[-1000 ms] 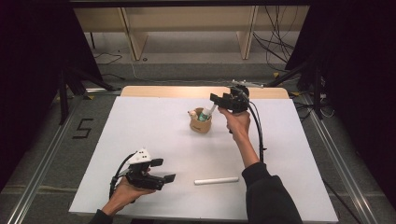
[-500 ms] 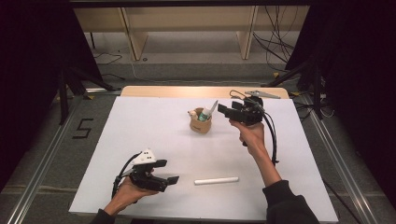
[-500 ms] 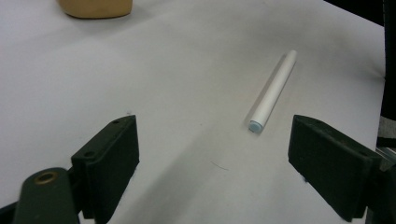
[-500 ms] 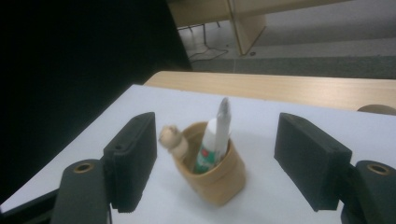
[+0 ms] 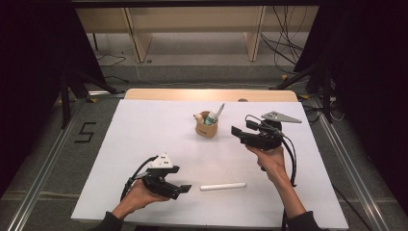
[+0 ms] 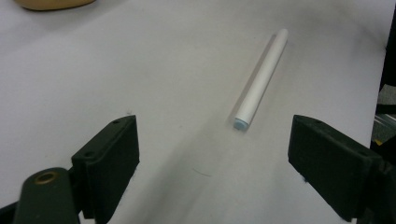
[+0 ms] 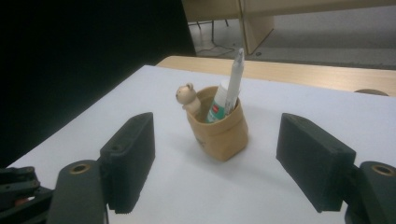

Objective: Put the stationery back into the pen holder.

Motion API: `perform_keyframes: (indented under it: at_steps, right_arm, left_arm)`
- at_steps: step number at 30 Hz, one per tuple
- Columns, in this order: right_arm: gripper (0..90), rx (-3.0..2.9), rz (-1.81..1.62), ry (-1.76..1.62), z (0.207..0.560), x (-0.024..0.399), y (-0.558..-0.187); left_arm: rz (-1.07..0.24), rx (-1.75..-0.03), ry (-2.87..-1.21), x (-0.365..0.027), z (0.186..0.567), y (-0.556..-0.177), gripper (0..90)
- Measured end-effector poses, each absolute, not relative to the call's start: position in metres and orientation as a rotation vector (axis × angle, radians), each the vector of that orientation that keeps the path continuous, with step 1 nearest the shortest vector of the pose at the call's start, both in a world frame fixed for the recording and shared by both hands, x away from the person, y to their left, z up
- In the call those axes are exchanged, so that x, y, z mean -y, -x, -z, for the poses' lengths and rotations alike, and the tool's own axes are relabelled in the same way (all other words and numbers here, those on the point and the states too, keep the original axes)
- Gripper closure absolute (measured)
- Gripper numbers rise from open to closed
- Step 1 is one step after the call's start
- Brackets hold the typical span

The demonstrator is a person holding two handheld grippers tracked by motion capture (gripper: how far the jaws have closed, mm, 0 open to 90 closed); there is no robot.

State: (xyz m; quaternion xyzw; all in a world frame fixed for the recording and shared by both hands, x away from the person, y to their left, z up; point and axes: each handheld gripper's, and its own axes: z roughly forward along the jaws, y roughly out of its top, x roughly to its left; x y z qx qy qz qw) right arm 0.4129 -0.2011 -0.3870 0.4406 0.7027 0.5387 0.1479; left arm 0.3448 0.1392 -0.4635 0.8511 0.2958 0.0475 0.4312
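Left gripper point(image 5: 182, 189) low over white table point(image 5: 144, 134), jaws spread wide, nothing between; white tube point(image 5: 223, 186) lying flat just beside its tips, not touched. Brown pouch point(image 5: 206, 129) upright mid-table, holding pen, bottle, bear figure. Right gripper point(image 5: 235, 131) near pouch, aimed at it, jaws just been opening, empty
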Motion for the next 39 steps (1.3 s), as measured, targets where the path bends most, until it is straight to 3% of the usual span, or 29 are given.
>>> perform_keyframes:
  at_steps: [20,39]
  right_arm:
    - [27.8,-2.048,-1.575,-1.162,0.412,0.214,-0.352]
    - [26.1,-2.100,-1.539,-1.146,0.430,0.223,-0.318]
  left_arm:
    - [-0.087,-0.680,-2.262,-0.108,0.455,-0.362,16.4]
    - [-0.061,-0.544,-2.421,-0.071,0.455,-0.371,26.4]
